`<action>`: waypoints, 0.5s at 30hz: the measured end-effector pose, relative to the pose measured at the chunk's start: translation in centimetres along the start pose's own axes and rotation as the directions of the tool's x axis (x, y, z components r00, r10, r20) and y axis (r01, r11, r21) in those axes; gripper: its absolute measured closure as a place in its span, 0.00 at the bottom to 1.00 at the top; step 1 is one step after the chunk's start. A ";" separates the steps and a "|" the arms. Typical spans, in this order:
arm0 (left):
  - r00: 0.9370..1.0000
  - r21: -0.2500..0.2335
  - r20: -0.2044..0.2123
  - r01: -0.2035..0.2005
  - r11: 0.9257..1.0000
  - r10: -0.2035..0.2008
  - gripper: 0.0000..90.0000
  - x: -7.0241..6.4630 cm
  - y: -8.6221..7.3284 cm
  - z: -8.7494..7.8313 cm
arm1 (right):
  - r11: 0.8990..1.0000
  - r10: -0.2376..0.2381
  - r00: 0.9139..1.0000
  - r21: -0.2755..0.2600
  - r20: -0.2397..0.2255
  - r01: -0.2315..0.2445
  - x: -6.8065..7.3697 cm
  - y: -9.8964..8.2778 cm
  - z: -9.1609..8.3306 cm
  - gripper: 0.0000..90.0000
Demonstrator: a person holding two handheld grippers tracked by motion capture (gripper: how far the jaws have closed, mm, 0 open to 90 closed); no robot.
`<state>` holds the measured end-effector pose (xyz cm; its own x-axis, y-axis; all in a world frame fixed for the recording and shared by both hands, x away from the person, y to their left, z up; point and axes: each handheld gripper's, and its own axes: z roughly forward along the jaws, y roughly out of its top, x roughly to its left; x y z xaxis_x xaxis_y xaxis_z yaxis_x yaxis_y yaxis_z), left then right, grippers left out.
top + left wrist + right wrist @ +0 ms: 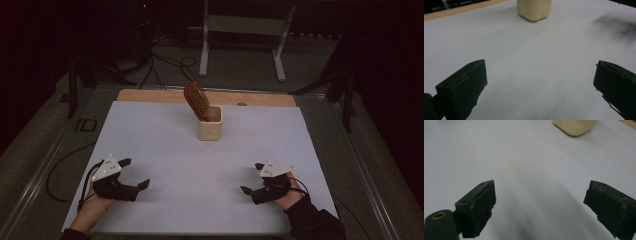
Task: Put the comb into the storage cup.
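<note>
— Dark floor, loose cables and a pale metal frame (243,30) lie beyond the table; what sits on the white sheet (165,130) itself?

— Starting at the near end: the left gripper (136,173), black with a grey three-cornered plate on top, rests low over the sheet with its jaws spread wide and nothing between them. In the left gripper view those jaws stand far apart over bare white paper. The right gripper (253,178), built the same way, mirrors it at the other near corner, jaws likewise parted and empty.

— And farther out?

— A cream-coloured, square-sided plastic cup (209,124) stands upright toward the far middle of the sheet, well apart from both grippers. A reddish-brown wooden hairbrush (195,100) stands in it, handle down, bristled head up and leaning to the left. The cup's base also shows at the top of the left gripper view (534,10) and the right gripper view (575,126).

— Anything in the way?

— Between either gripper and the cup the sheet is bare. A strip of bare wooden tabletop (150,95) shows just behind the sheet's far edge, close behind the cup. The sheet's side edges run near each gripper's outer side, with grey metal rails (47,165) beyond.
</note>
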<state>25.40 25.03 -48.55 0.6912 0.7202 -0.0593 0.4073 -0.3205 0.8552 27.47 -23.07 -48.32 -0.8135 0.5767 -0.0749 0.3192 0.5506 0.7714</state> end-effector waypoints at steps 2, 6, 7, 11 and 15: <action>1.000 0.007 -0.003 0.000 1.000 0.000 0.00 -0.1 -0.5 -0.2 | 1.000 -0.003 1.000 0.001 0.001 0.003 0.0 0.0 0.0 0.10; 1.000 0.019 -0.017 -0.002 1.000 0.002 0.00 -0.4 -1.3 -0.5 | 1.000 -0.005 1.000 0.005 -0.001 0.005 0.0 0.0 0.1 0.10; 1.000 0.025 -0.019 -0.007 1.000 0.007 0.00 -0.5 -1.5 -0.6 | 1.000 -0.005 1.000 0.005 0.000 0.005 0.1 0.0 0.1 0.10; 0.999 0.042 -0.030 -0.013 0.999 0.014 0.00 -0.8 -2.3 -0.8 | 1.000 -0.008 1.000 0.009 -0.002 0.008 0.1 0.0 0.2 0.10; 0.999 0.054 -0.036 -0.018 0.998 0.020 0.00 -1.0 -3.0 -1.1 | 1.000 -0.014 1.000 0.012 0.000 0.014 0.1 0.0 0.3 0.10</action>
<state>22.87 25.93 -50.48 0.6771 0.7355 -0.0232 0.4261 -0.3661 0.8273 27.48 -22.87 -48.54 -0.8181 0.5688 -0.0852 0.3140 0.5659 0.7624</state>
